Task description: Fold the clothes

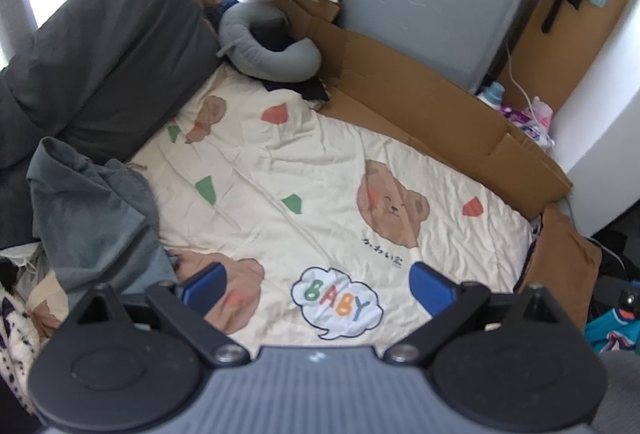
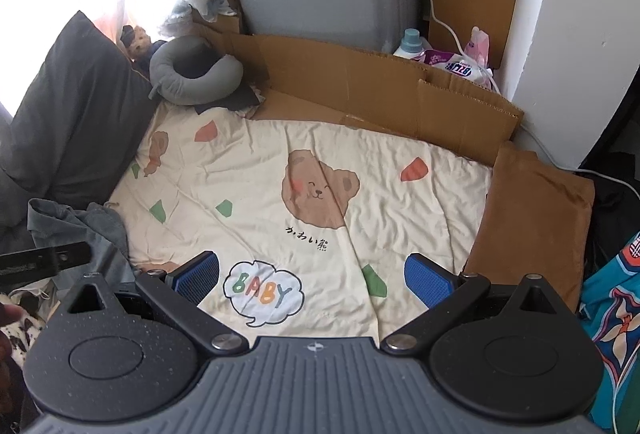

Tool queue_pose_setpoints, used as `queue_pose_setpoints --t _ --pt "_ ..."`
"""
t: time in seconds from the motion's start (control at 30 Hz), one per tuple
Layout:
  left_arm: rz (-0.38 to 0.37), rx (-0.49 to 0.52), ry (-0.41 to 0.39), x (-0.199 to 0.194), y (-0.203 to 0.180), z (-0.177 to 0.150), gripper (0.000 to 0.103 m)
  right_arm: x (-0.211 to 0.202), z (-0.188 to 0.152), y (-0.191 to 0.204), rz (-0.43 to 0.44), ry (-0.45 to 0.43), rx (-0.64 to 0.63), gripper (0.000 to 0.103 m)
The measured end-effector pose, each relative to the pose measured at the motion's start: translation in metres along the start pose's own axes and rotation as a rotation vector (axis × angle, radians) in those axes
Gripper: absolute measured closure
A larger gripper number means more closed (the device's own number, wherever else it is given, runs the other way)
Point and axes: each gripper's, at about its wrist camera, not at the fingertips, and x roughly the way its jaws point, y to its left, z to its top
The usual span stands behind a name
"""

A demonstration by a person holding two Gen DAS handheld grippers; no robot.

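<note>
the left gripper (image 1: pixel 318 286) with blue padded fingers hangs wide open, holding nothing, over a cream bedsheet printed with brown bears (image 1: pixel 320 173); the right gripper (image 2: pixel 312 278) is likewise spread wide and empty; a crumpled grey-blue garment (image 1: pixel 92 218) lies at the sheet's left edge, beside a dark grey pillow (image 1: pixel 108 45); brown cardboard (image 2: pixel 360 81) lines the far side.

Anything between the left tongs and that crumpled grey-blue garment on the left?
Nothing visible. The left tongs hang open over the bear sheet; the grey-blue garment lies crumpled beside their left finger, with only bare sheet between.
</note>
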Motion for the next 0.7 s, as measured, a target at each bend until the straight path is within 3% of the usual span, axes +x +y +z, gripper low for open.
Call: queue_pose_setpoints --t 0.47,0.7 --pt "0.045 -0.080 -0.049 -0.012 0.064 0.010 0.004 -0.003 0.010 0.006 -0.034 -0.018 0.024 0.001" --pt "0.066 -0.116 -0.092 -0.018 0.093 0.005 0.004 -0.013 0.018 0.025 -0.005 -0.051 0.005 0.001"
